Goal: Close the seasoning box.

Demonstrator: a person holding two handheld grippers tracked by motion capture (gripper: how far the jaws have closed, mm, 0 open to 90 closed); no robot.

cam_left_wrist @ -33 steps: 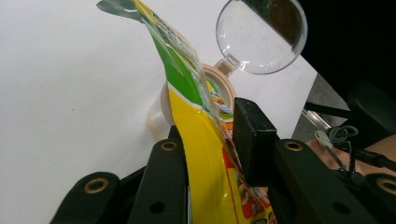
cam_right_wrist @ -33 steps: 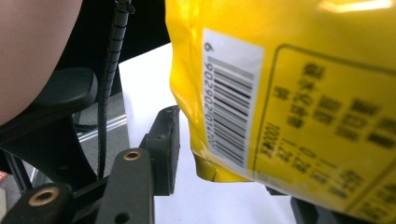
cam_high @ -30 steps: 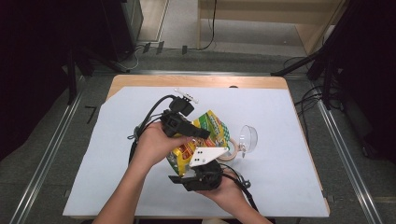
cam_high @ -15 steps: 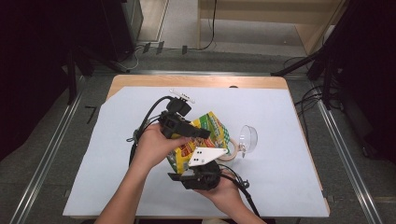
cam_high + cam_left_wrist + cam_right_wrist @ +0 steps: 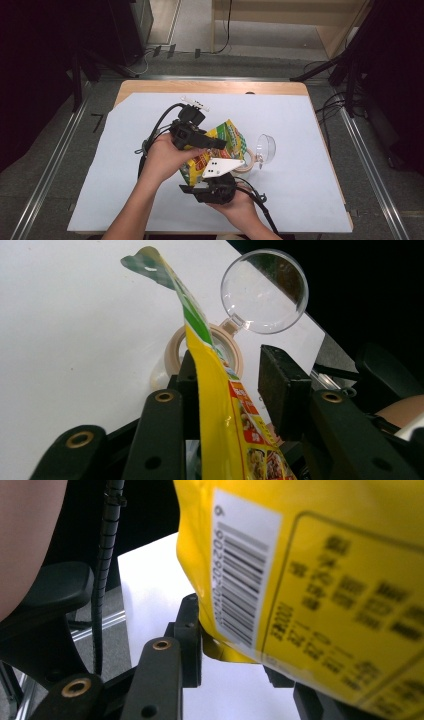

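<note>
Yellow snack pouch (image 5: 220,150) held above the middle of the white-covered worktop (image 5: 310,150), just left of a beige-rimmed jar (image 5: 244,167) with its clear hinged lid (image 5: 265,148) swung open. Left gripper (image 5: 235,385) at the pouch's far-left edge, jaws just opened a little, pouch between them against one pad, the other pad standing clear. Right gripper (image 5: 225,650) at the pouch's near bottom corner, jaws closed on it.

Yellow-green printed pouch (image 5: 220,150): held edge-up above a beige jar (image 5: 172,347), whose clear hinged lid (image 5: 264,292) is open.
</note>
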